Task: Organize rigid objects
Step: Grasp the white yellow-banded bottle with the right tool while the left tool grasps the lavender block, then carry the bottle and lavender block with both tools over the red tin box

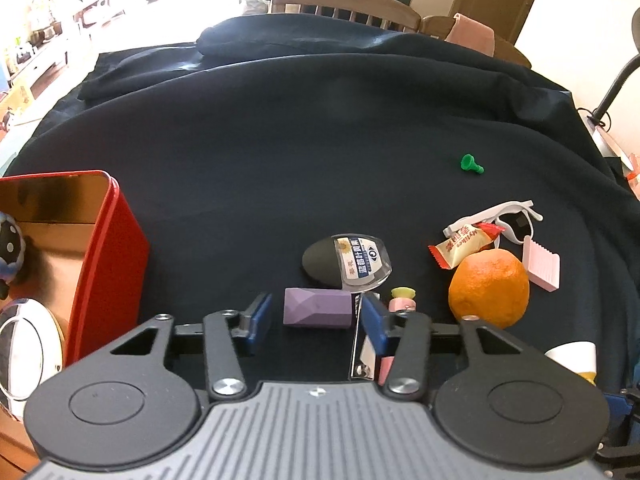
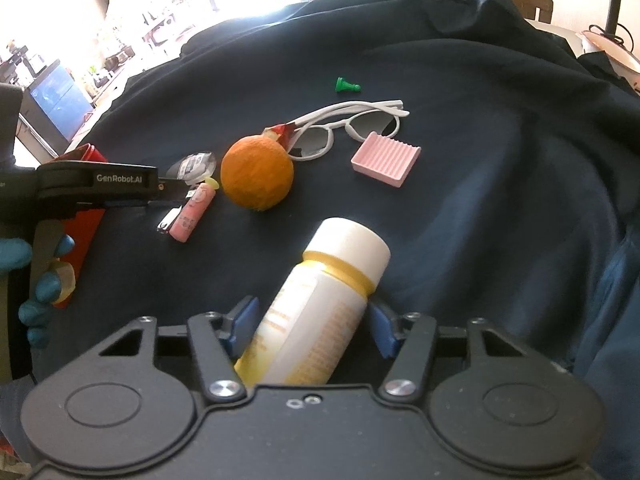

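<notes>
A purple faceted block (image 1: 318,307) lies on the dark cloth between the tips of my left gripper (image 1: 316,316), which is open, with a gap on each side of the block. A metal nail clipper (image 1: 362,354) and a pink tube (image 1: 402,302) lie by its right finger. My right gripper (image 2: 312,322) is shut on a white and yellow bottle (image 2: 320,300), its blue pads against the bottle's sides and the white cap pointing away. A red tin (image 1: 116,248) stands open at the left, with a dotted ball and a round silver item inside.
An orange (image 2: 256,176), white sunglasses (image 2: 352,124), a pink ridged dish (image 2: 386,158), a green pawn (image 2: 346,86), a candy wrapper (image 1: 464,246) and a black oval in clear packaging (image 1: 344,264) are spread over the cloth. A blue-gloved hand (image 2: 24,256) holds the left gripper. Chairs stand beyond the far edge.
</notes>
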`<state>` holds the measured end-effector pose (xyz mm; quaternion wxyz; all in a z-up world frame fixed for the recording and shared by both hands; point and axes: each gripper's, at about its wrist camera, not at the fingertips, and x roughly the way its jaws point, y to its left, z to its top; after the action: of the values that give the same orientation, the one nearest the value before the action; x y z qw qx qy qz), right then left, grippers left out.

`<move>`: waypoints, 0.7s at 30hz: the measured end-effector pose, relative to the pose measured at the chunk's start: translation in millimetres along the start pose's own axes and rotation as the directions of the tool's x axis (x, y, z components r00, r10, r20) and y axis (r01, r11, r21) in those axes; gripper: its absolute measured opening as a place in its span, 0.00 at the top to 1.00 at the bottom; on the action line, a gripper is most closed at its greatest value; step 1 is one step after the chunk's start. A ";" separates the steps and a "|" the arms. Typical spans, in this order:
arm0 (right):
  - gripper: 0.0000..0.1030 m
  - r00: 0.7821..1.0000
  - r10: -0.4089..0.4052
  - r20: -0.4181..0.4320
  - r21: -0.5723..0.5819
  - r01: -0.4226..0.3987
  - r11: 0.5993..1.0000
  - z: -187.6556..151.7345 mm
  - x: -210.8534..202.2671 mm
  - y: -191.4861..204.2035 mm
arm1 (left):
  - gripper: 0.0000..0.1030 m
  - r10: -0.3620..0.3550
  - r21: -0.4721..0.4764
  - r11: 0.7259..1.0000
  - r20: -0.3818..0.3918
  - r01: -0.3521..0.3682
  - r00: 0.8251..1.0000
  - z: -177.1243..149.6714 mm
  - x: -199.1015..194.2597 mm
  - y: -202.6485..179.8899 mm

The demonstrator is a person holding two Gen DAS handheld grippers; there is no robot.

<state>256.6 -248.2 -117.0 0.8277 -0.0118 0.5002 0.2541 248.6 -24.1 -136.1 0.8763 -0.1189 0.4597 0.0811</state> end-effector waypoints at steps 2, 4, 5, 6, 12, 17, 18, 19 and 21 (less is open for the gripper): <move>0.51 1.000 -0.002 0.004 0.003 0.002 1.000 0.3 -0.6 -0.4 | 0.66 0.002 0.009 1.000 -0.001 -0.002 1.000 0.0 -0.2 -0.9; 0.54 1.000 -0.005 0.010 0.002 0.005 1.000 0.4 -1.3 -0.3 | 0.66 0.005 0.017 1.000 0.003 -0.005 1.000 -0.9 -1.2 -1.6; 0.55 1.000 -0.009 0.014 -0.001 0.009 1.000 0.1 -1.8 0.1 | 0.66 0.010 0.022 1.000 0.006 -0.010 1.000 -1.8 -1.8 -1.9; 0.55 1.000 -0.013 0.016 -0.002 0.013 1.000 0.2 -1.7 0.5 | 0.66 0.011 0.023 1.000 0.007 -0.011 1.000 -2.2 -2.3 -1.6; 0.56 0.999 -0.033 0.031 0.011 0.033 0.999 -2.6 -6.1 -0.2 | 0.66 0.013 0.001 1.000 0.002 -0.013 1.000 -3.6 -8.8 4.1; 0.56 0.998 -0.039 0.055 0.016 0.038 0.999 -3.8 -16.5 2.6 | 0.66 0.001 -0.002 1.000 0.004 -0.001 1.000 -4.5 -21.3 7.7; 0.56 0.997 -0.038 0.062 0.015 0.037 0.999 -3.7 -19.6 3.9 | 0.66 -0.005 -0.002 1.000 0.005 0.005 1.000 -4.4 -24.1 8.3; 0.56 0.997 -0.037 0.067 0.013 0.037 0.999 -3.4 -22.5 5.8 | 0.66 -0.010 -0.002 1.000 0.007 0.010 1.000 -4.5 -27.2 8.5; 0.56 0.996 -0.033 0.080 0.010 0.033 0.999 -1.4 -27.9 10.4 | 0.66 -0.022 -0.001 1.000 0.008 0.022 1.000 -4.6 -33.4 8.5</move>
<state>240.6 -251.0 -92.0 0.8512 -0.0065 0.4674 0.2385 223.9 -18.4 -112.2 0.8788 -0.1244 0.4549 0.0720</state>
